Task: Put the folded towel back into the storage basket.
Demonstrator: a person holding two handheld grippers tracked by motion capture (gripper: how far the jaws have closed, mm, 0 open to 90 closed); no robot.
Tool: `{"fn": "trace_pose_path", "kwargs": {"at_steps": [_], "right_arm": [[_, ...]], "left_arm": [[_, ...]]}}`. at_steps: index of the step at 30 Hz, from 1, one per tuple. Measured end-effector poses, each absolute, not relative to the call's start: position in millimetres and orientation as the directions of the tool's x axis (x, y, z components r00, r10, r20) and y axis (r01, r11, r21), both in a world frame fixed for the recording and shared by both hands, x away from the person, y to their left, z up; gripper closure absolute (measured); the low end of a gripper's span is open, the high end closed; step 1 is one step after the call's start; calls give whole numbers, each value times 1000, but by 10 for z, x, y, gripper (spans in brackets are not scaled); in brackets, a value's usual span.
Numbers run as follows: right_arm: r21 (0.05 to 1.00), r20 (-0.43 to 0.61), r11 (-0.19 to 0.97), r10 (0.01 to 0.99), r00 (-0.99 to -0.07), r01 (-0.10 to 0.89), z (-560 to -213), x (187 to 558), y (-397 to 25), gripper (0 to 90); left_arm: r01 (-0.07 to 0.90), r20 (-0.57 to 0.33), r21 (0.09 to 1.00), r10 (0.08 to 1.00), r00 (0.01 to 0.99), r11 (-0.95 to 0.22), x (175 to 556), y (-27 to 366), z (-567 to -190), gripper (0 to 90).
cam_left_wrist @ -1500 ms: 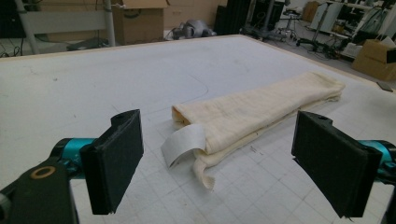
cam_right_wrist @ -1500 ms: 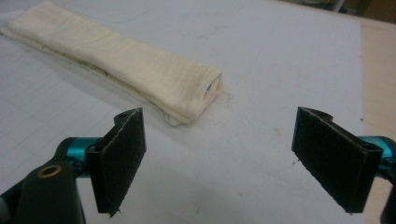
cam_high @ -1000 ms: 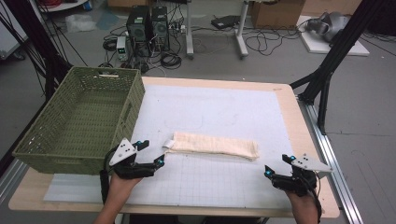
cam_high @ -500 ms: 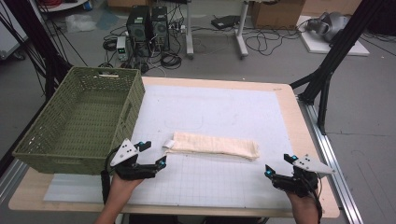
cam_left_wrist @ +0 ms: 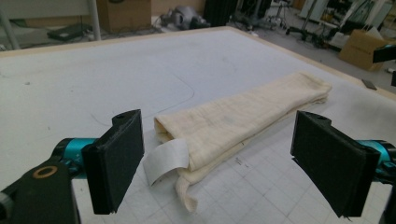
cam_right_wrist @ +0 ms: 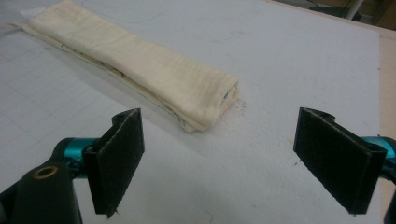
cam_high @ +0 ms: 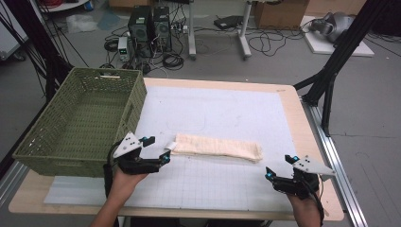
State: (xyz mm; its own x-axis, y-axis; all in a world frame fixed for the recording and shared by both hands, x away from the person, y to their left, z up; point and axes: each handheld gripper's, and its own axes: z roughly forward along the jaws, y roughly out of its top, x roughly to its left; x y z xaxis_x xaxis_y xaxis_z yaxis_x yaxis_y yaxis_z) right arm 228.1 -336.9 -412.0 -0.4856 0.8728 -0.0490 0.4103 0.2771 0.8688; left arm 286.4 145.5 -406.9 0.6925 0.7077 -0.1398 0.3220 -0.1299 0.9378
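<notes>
A cream cloth (cam_high: 216, 146) folded into a long narrow strip lies across the white gridded mat (cam_high: 227, 113). A white label (cam_left_wrist: 164, 158) sticks out at its left end. My left gripper (cam_high: 157, 148) is open just off that left end, and the cloth (cam_left_wrist: 243, 119) lies ahead between its wide jaws. My right gripper (cam_high: 280, 165) is open near the table's front right, a short way from the strip's right end (cam_right_wrist: 219, 100), with nothing between its jaws.
A green woven basket (cam_high: 80, 118) stands on the table's left side, close beside my left hand. The wooden table edge (cam_high: 307, 137) runs along the right. Computer towers, cables and black frame legs stand on the floor beyond the table.
My left gripper has crept slightly rightward toward the cloth's left end. The right gripper and the cloth have stayed put.
</notes>
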Motion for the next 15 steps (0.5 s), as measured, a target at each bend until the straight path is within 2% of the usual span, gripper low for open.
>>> {"fn": "trace_pose_path", "kwargs": {"at_steps": [10,15], "right_arm": [[868,-31,263,875,-483,421,-4134,2282,-3401,149],[873,-17,243,882,-471,423,-4146,2291,-3420,149]], "left_arm": [[404,-133,892,734,666,-204,3175,1227,-4021,210],[461,-132,860,775,618,-220,3259,1177,-4093,260]]}}
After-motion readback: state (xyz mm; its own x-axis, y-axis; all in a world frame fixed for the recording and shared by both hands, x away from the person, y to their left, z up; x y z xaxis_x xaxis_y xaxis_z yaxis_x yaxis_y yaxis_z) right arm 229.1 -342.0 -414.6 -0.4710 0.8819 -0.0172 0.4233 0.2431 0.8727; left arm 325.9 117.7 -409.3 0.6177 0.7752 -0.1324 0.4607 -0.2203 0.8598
